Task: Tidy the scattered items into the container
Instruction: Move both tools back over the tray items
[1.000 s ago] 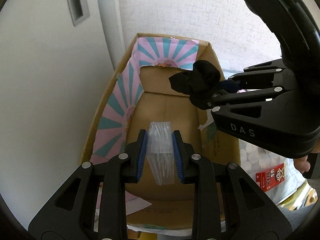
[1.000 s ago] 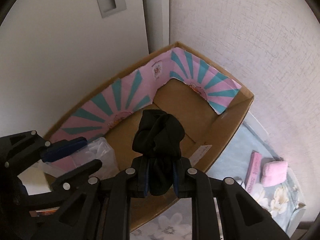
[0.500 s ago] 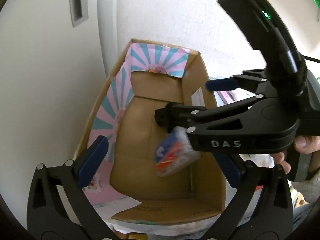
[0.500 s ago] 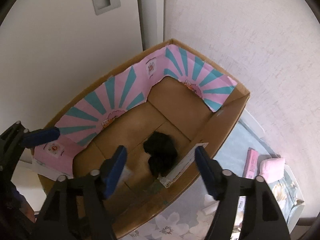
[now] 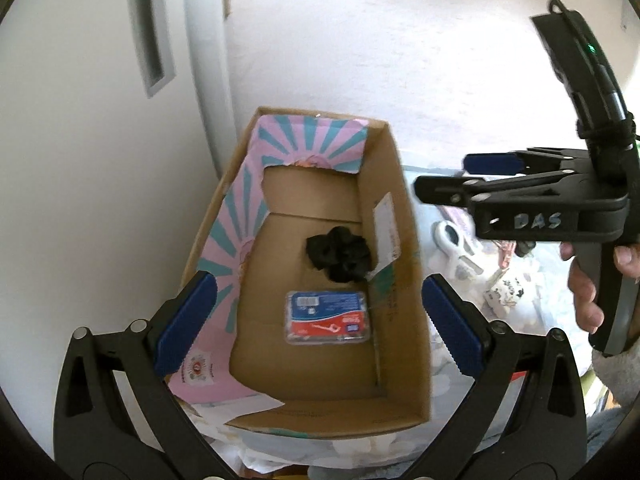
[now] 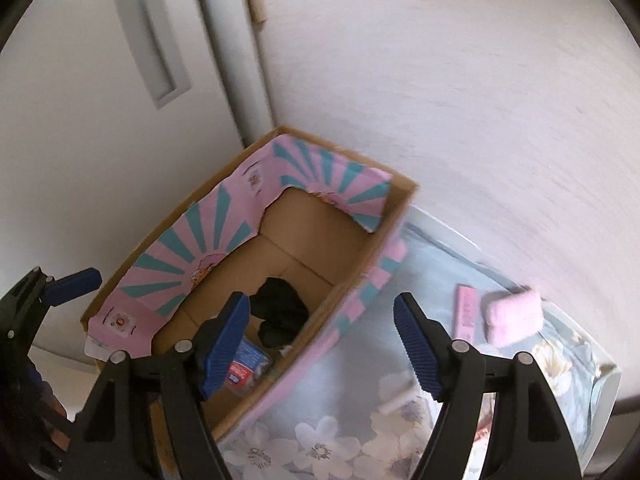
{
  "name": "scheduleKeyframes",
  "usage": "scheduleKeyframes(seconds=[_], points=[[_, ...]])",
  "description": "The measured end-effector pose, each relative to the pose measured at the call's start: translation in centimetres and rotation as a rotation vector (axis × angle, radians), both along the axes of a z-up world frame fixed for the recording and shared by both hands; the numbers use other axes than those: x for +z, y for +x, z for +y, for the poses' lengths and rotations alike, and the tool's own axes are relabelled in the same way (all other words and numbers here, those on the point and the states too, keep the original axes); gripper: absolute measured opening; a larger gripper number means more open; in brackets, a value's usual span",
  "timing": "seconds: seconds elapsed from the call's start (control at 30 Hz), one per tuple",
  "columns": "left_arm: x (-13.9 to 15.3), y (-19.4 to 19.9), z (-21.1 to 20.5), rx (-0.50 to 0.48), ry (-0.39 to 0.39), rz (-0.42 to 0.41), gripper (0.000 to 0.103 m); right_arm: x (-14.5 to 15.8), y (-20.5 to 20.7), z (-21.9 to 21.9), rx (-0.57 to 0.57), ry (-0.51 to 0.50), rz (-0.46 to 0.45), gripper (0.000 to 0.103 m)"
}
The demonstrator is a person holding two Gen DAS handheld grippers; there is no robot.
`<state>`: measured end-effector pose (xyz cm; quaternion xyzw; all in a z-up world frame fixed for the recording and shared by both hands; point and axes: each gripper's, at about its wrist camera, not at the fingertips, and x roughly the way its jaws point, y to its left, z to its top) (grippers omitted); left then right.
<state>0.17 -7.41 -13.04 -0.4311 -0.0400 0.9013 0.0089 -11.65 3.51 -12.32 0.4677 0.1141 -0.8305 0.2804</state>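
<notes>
The cardboard box (image 5: 394,184) with pink-and-teal lining stands against the wall. On its floor lie a crumpled black cloth (image 5: 340,254) and a clear plastic case with a blue-and-red label (image 5: 326,318). My left gripper (image 5: 318,280) hangs above the box, open wide and holding nothing. My right gripper (image 5: 442,178) is out past the box's right wall, also open and holding nothing. In the right wrist view, the right gripper (image 6: 320,300) straddles that wall (image 6: 352,280), with the cloth (image 6: 280,308) and the case (image 6: 248,364) below its left finger.
A floral sheet (image 6: 360,380) covers the surface right of the box. On it lie a pink pad (image 6: 514,316), a flat pink pack (image 6: 466,312), a white roll (image 6: 396,402) and a white clip (image 5: 452,240). A white door and wall stand close behind.
Both grippers opened. The plastic case fell from the left gripper and the black cloth from the right one onto the box floor. Both hands rose, and the right swung right.
</notes>
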Motion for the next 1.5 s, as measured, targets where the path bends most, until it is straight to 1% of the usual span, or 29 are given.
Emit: scheduleKeyframes(seconds=[0.13,0.33,0.53,0.63,0.77,0.83,0.9,1.07,1.2,1.3,1.37,1.43,1.5], points=[[1.5,-0.2,1.8,-0.039,-0.029,0.032,0.102,1.6,0.0,4.2,-0.072,-0.058,0.014,0.071],[3.5,-0.5,5.5,-0.136,-0.045,0.086,0.102,3.9,0.1,12.5,-0.228,-0.11,0.047,0.071],[4.5,-1.3,10.3,-0.254,-0.081,0.096,0.102,5.3,1.0,21.0,-0.405,-0.156,0.065,0.071],[4.3,-1.6,12.8,-0.32,-0.104,0.085,0.102,5.2,2.0,24.9,-0.484,-0.146,0.064,0.072],[3.2,-1.3,16.1,-0.396,-0.161,0.056,0.102,3.9,3.1,27.9,-0.544,-0.127,0.035,0.073],[2.5,-1.1,17.5,-0.427,-0.191,0.038,0.102,3.2,3.5,28.9,-0.558,-0.119,0.023,0.073],[1.9,-0.9,18.5,-0.46,-0.201,0.022,0.102,2.6,3.8,29.5,-0.565,-0.103,0.011,0.073],[0.2,0.0,20.4,-0.559,-0.174,-0.016,0.102,1.2,3.8,29.7,-0.554,-0.078,-0.022,0.073],[-1.8,1.5,22.0,-0.647,-0.221,-0.021,0.102,0.1,3.4,29.6,-0.532,-0.059,-0.046,0.073],[-3.4,2.4,22.9,-0.702,-0.231,-0.007,0.102,-1.0,2.9,29.3,-0.516,-0.048,-0.067,0.073],[-4.7,2.8,23.5,-0.739,-0.257,-0.004,0.102,-2.0,2.8,29.2,-0.509,-0.045,-0.086,0.073],[-6.1,3.1,24.1,-0.775,-0.285,-0.009,0.102,-2.9,2.6,29.1,-0.503,-0.037,-0.107,0.073],[-7.2,3.5,24.5,-0.81,-0.297,-0.023,0.102,-3.8,2.5,29.0,-0.492,-0.025,-0.126,0.073]])
